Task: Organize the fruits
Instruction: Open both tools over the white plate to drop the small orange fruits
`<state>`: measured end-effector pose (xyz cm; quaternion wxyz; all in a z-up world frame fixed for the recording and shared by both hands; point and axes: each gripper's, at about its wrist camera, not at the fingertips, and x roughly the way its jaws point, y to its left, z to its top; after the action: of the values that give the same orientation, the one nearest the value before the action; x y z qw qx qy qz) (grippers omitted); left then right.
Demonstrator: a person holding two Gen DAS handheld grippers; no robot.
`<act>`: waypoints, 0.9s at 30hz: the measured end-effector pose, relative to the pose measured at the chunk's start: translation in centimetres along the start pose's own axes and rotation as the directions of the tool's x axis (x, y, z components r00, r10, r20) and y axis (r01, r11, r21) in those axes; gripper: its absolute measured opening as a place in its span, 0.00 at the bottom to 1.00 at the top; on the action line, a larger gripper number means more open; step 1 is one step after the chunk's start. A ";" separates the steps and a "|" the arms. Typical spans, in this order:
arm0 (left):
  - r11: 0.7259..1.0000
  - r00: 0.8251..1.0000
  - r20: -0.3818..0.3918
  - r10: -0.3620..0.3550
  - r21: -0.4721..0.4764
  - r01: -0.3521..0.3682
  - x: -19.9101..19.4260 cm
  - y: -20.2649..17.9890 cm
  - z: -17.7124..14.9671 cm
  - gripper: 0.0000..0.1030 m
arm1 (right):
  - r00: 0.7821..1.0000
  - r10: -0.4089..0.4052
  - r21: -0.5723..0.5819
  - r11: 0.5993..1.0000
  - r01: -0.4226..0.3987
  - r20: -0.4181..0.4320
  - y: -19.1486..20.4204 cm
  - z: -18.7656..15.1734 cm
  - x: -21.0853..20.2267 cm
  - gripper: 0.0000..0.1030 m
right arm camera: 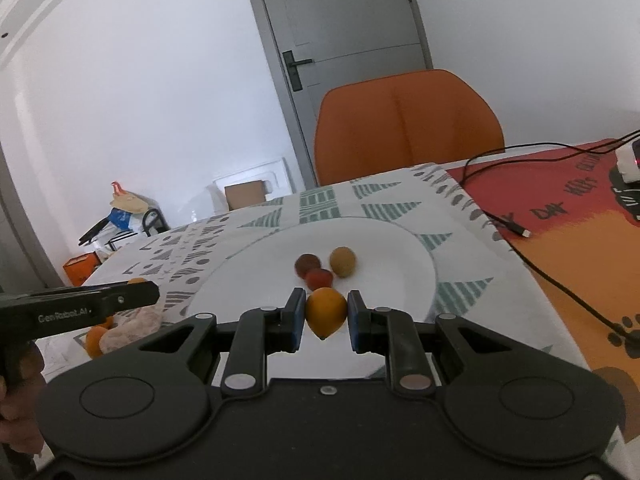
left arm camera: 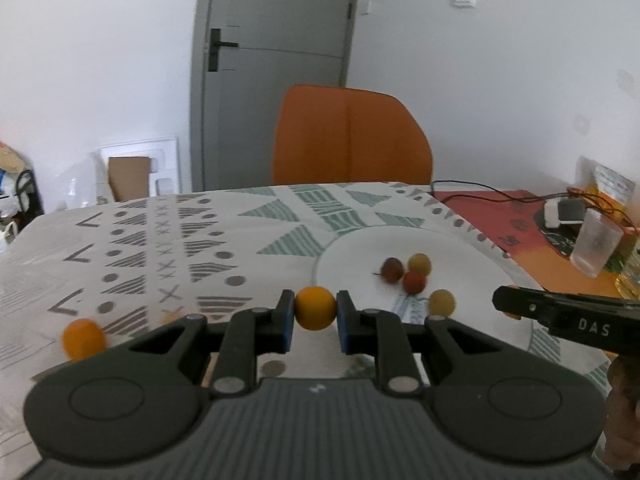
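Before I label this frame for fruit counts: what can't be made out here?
- Left wrist view: orange fruit on the tablecloth is motion-blurred; type unclear.
- Left wrist view: yellowish fruit on the plate is blurred.
- Right wrist view: fruits beside the left gripper are partly hidden by it; count unclear.

Six small fruits (left arm camera: 315, 307), one plate (left arm camera: 460, 248), one chair (left arm camera: 352, 136).

The left gripper (left arm camera: 315, 322) has its fingers (left arm camera: 285, 320) closed on something round. The right gripper (right arm camera: 325, 320) grips likewise, fingers (right arm camera: 356, 322) level and pointing forward.
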<state>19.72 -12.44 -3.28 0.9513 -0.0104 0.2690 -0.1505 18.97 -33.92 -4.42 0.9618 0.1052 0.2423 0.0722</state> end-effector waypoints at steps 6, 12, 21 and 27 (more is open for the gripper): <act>0.999 0.999 -0.013 -0.030 0.033 0.030 1.2 -1.5 0.2 0.20 | 1.000 -0.019 0.018 1.000 0.019 0.014 -0.8 -0.1 -0.2 0.27; 0.998 0.999 -0.023 -0.049 0.046 0.050 1.9 -2.2 0.2 0.20 | 1.000 -0.017 0.017 1.000 0.017 0.014 -0.8 -0.4 -0.7 0.29; 0.997 0.999 -0.019 -0.047 0.058 0.048 2.4 -2.9 0.4 0.24 | 1.000 -0.019 0.001 1.000 0.019 0.002 0.0 -1.0 -1.0 0.33; 0.999 1.000 -0.029 -0.011 0.045 0.013 1.6 -1.7 0.2 0.53 | 1.000 -0.011 -0.004 1.000 0.011 0.001 0.7 -1.1 -0.8 0.41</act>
<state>20.58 -14.52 -3.77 0.9464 0.0116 0.2790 -0.1623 17.68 -33.18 -4.87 0.9624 0.1020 0.2424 0.0672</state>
